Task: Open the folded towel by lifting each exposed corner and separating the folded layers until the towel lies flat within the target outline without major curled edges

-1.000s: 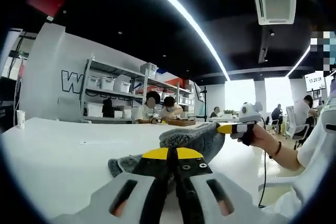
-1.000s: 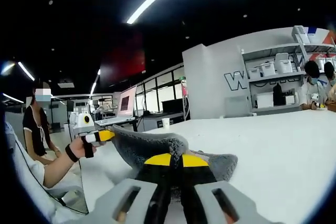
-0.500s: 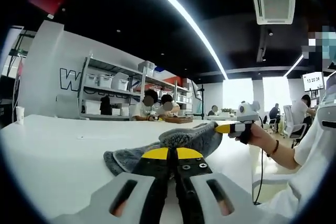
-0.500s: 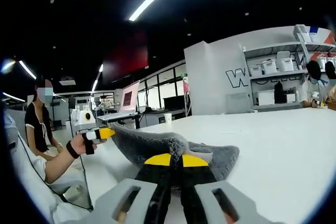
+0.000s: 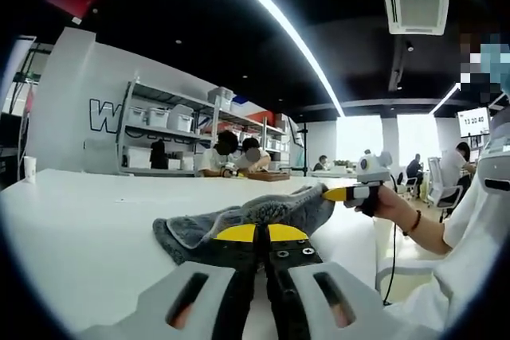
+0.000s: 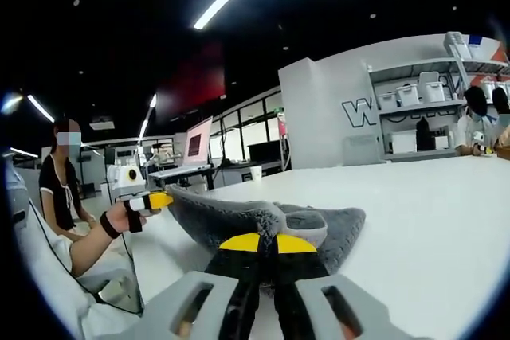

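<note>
A grey fluffy towel (image 5: 239,216) hangs just above the white table (image 5: 80,228), stretched between both grippers. In the left gripper view my left gripper (image 5: 256,233) is shut on one corner, its yellow tips pressed together. At the far end of the towel, held in a hand, the right gripper (image 5: 339,194) pinches another corner. The right gripper view mirrors this: the right gripper (image 6: 267,242) is shut on the towel (image 6: 231,216), and the left gripper (image 6: 158,201) grips its far corner. Folds of towel still lie bunched between them.
The white table (image 6: 430,220) stretches far ahead. Shelves with white bins (image 5: 155,121) stand along the back wall, and people (image 5: 223,157) sit at a far table. A person (image 6: 56,189) is seated at the left of the right gripper view.
Both grippers have sunk closer to the table while keeping hold. The towel now lies lower and stretches longer between them.
</note>
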`<move>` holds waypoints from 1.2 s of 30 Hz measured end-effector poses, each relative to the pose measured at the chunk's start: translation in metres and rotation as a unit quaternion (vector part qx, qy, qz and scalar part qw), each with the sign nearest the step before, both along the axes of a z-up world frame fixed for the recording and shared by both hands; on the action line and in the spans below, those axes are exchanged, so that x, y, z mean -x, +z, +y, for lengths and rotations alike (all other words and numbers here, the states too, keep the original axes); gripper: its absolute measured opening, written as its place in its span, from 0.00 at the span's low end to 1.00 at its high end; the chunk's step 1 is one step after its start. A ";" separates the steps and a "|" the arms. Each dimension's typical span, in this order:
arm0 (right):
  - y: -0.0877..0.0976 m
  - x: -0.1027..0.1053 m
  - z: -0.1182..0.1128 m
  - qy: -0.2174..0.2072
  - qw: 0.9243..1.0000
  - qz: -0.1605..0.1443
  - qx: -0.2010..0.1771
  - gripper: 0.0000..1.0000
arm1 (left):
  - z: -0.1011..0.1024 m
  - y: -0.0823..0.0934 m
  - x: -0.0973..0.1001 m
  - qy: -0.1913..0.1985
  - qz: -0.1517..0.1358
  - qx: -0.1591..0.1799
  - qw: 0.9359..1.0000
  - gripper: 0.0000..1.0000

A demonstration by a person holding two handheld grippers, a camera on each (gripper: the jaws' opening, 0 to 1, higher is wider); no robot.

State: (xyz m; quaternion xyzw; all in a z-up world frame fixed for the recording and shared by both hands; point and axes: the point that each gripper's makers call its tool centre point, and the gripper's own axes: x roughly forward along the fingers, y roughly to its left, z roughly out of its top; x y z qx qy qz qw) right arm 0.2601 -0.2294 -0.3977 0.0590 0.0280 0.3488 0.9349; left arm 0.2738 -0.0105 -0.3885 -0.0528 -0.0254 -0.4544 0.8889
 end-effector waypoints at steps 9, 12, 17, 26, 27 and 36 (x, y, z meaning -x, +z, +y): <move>-0.010 0.009 0.000 -0.003 1.000 0.006 0.010 0.00 | -0.001 -0.011 0.013 -0.009 0.005 -0.001 1.000 0.02; -0.014 0.012 0.001 0.000 1.000 0.009 0.009 0.00 | -0.001 -0.013 0.017 -0.007 0.003 -0.010 1.000 0.02; -0.017 0.016 0.000 -0.002 1.000 0.007 0.012 0.00 | -0.002 -0.015 0.023 -0.007 -0.003 -0.014 1.000 0.02; -0.025 0.025 -0.002 0.005 0.999 -0.004 0.037 0.00 | -0.004 -0.019 0.035 -0.003 -0.017 -0.033 0.999 0.03; -0.026 0.027 -0.001 0.007 0.999 -0.007 0.041 0.00 | -0.005 -0.020 0.036 -0.001 -0.019 -0.037 0.999 0.03; -0.031 0.034 0.001 0.015 0.995 -0.034 0.094 0.00 | -0.002 -0.023 0.040 0.008 -0.016 -0.041 0.999 0.04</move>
